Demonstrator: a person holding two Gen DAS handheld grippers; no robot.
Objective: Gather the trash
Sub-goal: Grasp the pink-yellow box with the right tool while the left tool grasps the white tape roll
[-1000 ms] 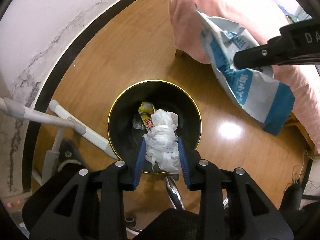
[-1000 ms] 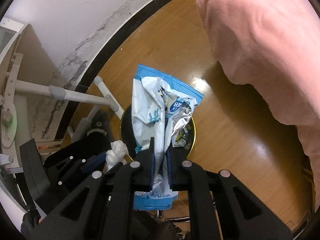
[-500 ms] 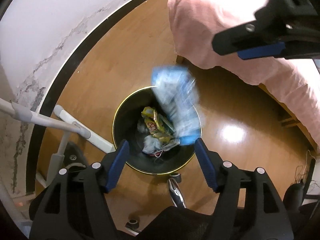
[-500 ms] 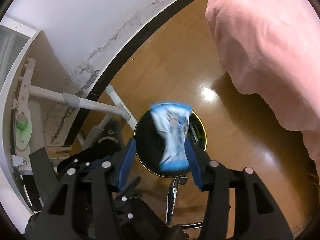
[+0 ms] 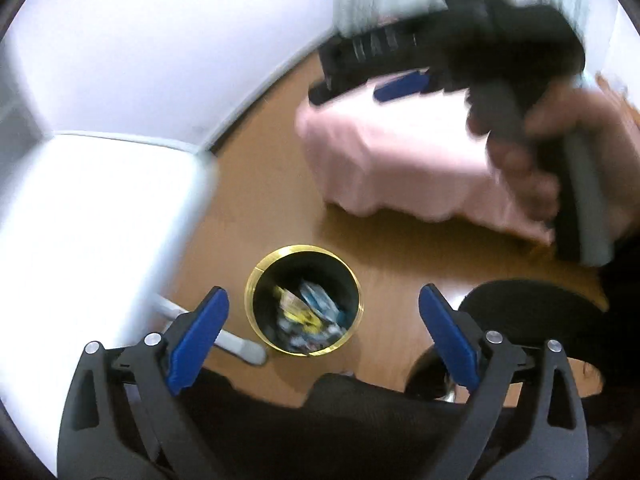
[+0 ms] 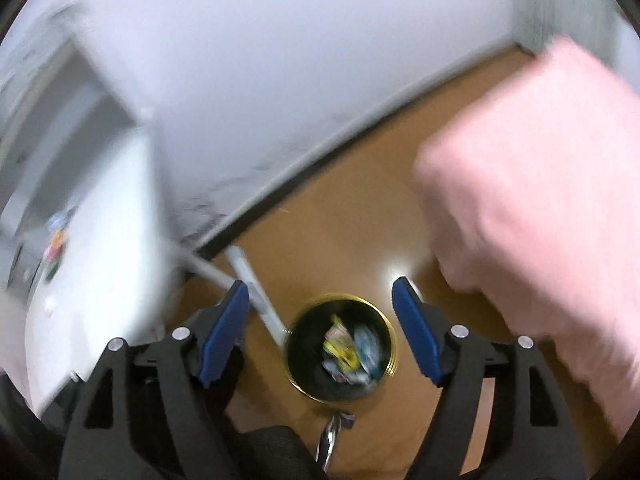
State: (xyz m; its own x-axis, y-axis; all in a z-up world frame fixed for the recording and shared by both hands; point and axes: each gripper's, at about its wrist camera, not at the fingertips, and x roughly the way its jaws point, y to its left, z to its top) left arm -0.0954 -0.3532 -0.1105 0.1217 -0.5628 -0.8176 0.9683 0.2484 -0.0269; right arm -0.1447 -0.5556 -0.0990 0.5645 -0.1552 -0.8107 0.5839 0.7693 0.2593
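A black trash bin with a gold rim [image 5: 256,280] stands on the wooden floor and holds wrappers, among them a blue-and-white bag [image 5: 320,306] and yellow packets. It also shows in the right wrist view [image 6: 394,344]. My left gripper [image 5: 324,322] is open and empty, high above the bin. My right gripper [image 6: 320,320] is open and empty, also high above the bin; it shows blurred in the left wrist view [image 5: 400,84], held by a hand.
A pink blanket [image 5: 400,160] [image 6: 540,200] covers furniture to the right. A white desk [image 5: 80,220] with tubular legs [image 6: 256,292] stands at the left against the wall. A black office chair [image 5: 532,312] sits below, near the bin.
The tissue and the blue bag left the grippers and dropped into the bin. Both grippers opened wide and rose away from it; the views are blurred by motion.
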